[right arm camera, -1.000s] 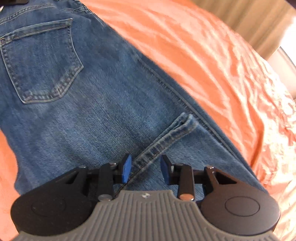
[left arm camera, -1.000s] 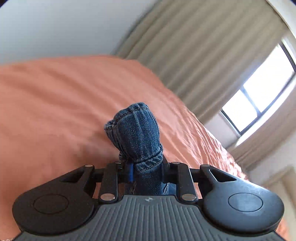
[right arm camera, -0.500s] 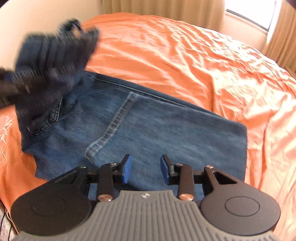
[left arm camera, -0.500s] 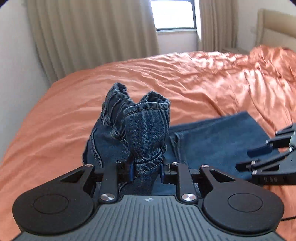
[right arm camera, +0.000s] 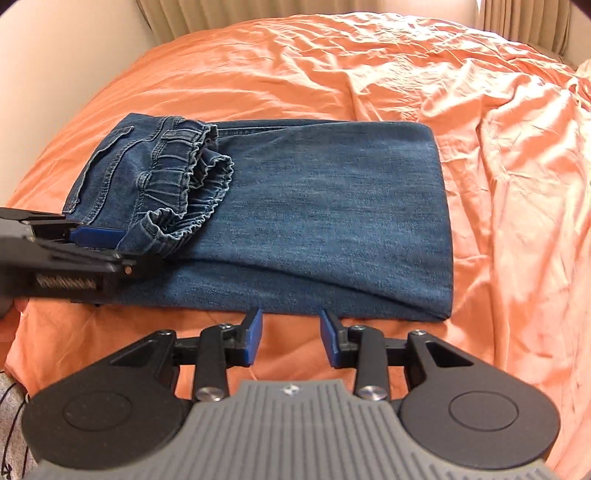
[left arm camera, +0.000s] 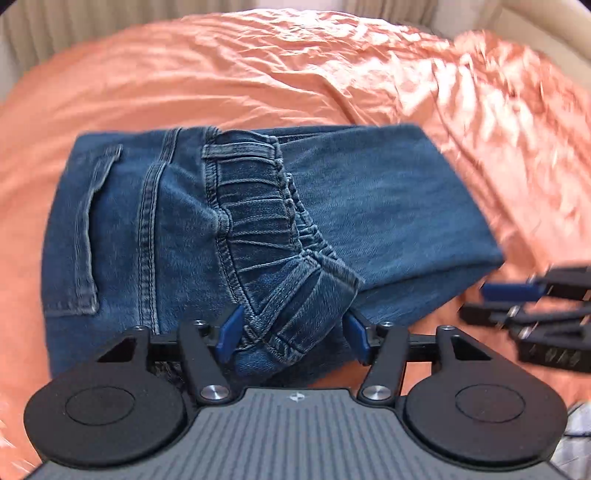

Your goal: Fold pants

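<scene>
Blue denim pants point(right arm camera: 332, 206) lie folded on the orange bed. The elastic cuffed leg ends point(left arm camera: 273, 236) rest on top near the back pocket point(left arm camera: 88, 236). My left gripper point(left arm camera: 293, 328) is open, its blue pads point(left arm camera: 231, 328) on either side of the cuff end, no longer squeezing it. It also shows in the right wrist view point(right arm camera: 85, 251) at the pants' left end. My right gripper point(right arm camera: 291, 338) is open and empty, just off the near edge of the pants. It shows blurred in the left wrist view point(left arm camera: 532, 306) at the right.
The orange bedsheet point(right arm camera: 369, 74) is wrinkled and spreads all around the pants. Beige curtains point(right arm camera: 295, 9) and a wall stand behind the bed. A grey cloth point(right arm camera: 11, 424) shows at the bottom left edge.
My left gripper carried the cuffed leg ends over onto the pants, laid them down and opened. My right gripper backed off to the near edge of the pants.
</scene>
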`<state>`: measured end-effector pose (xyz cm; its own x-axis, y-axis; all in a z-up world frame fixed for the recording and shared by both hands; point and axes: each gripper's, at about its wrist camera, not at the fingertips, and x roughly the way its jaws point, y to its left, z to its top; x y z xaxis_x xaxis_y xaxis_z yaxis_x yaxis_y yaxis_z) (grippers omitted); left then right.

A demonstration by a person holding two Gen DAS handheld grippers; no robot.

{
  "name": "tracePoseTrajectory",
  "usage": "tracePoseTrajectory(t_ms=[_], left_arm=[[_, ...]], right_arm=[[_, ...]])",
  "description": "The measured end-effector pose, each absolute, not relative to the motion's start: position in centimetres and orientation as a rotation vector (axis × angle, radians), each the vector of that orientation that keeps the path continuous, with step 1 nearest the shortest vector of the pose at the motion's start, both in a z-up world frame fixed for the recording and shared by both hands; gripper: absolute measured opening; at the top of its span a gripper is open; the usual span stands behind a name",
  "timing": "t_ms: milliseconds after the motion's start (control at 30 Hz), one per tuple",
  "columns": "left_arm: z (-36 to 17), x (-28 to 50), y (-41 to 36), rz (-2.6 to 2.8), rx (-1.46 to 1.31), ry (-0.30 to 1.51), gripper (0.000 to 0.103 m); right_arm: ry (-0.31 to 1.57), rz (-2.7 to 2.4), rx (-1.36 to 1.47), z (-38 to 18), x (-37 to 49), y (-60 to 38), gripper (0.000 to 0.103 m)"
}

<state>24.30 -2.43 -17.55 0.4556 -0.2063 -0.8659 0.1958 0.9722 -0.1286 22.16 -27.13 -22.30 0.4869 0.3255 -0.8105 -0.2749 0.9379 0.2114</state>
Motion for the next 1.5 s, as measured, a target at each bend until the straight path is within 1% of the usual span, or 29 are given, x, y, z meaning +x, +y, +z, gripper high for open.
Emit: tracePoseTrajectory(t_ms=[33,100,167,400,567,633,767,900,1000,1033,1133,1433,1500], left_arm=[[-17.5,24.5,-1.7,-0.251,-0.074,1.075,0.069],[-17.4,24.6,-0.2,-0.268,-0.202,1.087,0.076],[-17.6,24.8,1.1,-0.28,-0.307,1.1,0.078],[-16.3,24.7,4.2,-0.314,-0.566,1.107,0.077],[-13.3,24.5,5.0,-0.349,-0.535,1.025,0.078],[-12.4,24.4,5.6,-0.359,-0.53,0.995,0.078],[-11.3,24.8,6.6,-0.285,-0.443,0.925,0.078],[-11.3,25.0,8.4,-0.2,-0.363,0.897,0.076],[-11.7,25.2,10.1,-0.172,-0.359,0.883,0.072],[-11.9,25.3,10.8,-0.166,-0.369,0.878,0.072],[-12.7,25.6,12.6,-0.15,-0.407,0.872,0.07],[-15.7,27.5,14.8,-0.122,-0.446,0.903,0.07],[-16.1,27.7,15.1,-0.123,-0.439,0.902,0.067]], right_arm=[[0.991,0.368,0.058,-22.3,22.1,-27.2,0.032],[0.977,0.376,0.063,-22.1,21.9,-27.2,0.032],[0.967,0.385,0.065,-21.7,21.8,-27.0,0.032],[0.917,0.421,0.014,-20.2,21.1,-24.8,0.036],[0.885,0.444,0.031,-19.0,20.8,-23.1,0.037],[0.871,0.45,0.046,-18.4,21.0,-22.4,0.042],[0.851,0.454,0.082,-17.5,21.6,-20.8,0.045],[0.835,0.449,0.14,-16.8,22.5,-19.3,0.046],[0.841,0.453,0.221,-16.7,23.6,-18.9,0.044],[0.84,0.456,0.251,-16.8,24.0,-18.9,0.039],[0.841,0.45,0.306,-17.2,25.4,-18.9,0.032],[0.877,0.465,0.431,-20.0,31.4,-17.9,0.032],[0.843,0.452,0.438,-20.6,32.5,-17.7,0.032]])
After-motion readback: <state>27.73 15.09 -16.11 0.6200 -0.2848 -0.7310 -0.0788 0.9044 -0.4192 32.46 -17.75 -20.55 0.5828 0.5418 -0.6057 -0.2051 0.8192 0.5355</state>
